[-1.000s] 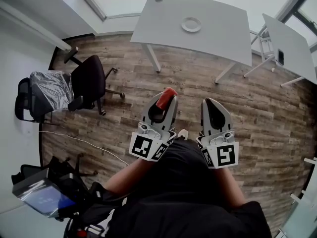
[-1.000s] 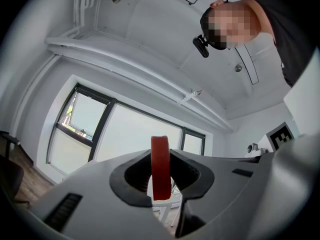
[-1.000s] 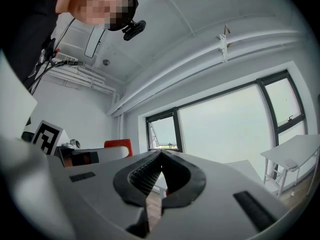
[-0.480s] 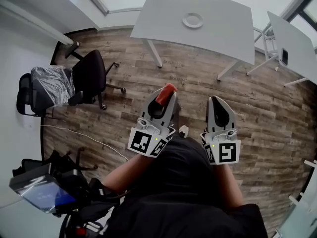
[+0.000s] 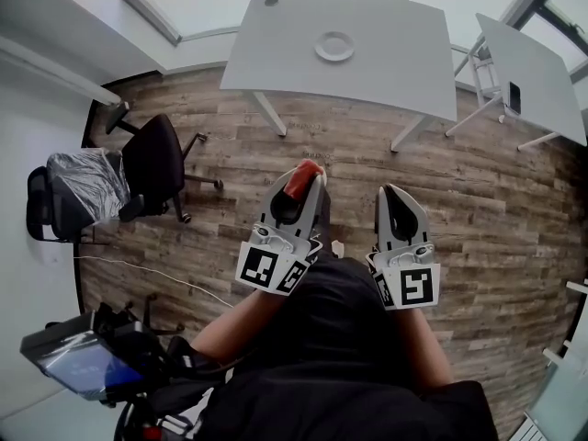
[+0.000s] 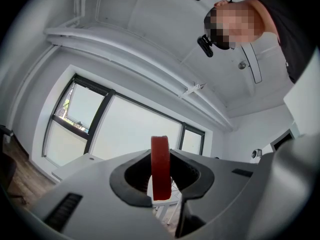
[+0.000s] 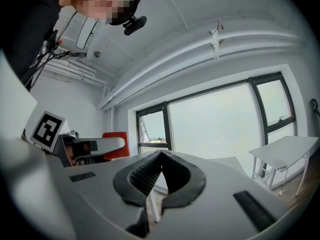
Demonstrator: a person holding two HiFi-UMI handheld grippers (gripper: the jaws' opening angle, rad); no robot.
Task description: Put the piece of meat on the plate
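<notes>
- The left gripper (image 5: 304, 189) held the piece of meat (image 6: 160, 166), a red slice standing on its edge, clamped between both jaws.
- The right gripper (image 7: 160, 159) had its jaws closed together, with nothing between them.
- The plate (image 5: 334, 46) lay empty about the middle of the white table (image 5: 404, 58), away from its corners.
- The meat was above the wooden floor (image 5: 478, 182), well apart from the table's near edge.

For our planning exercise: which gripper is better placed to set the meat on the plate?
Left. The left gripper is shut on the piece of meat; the right gripper is shut, empty. The plate sits ahead.
</notes>
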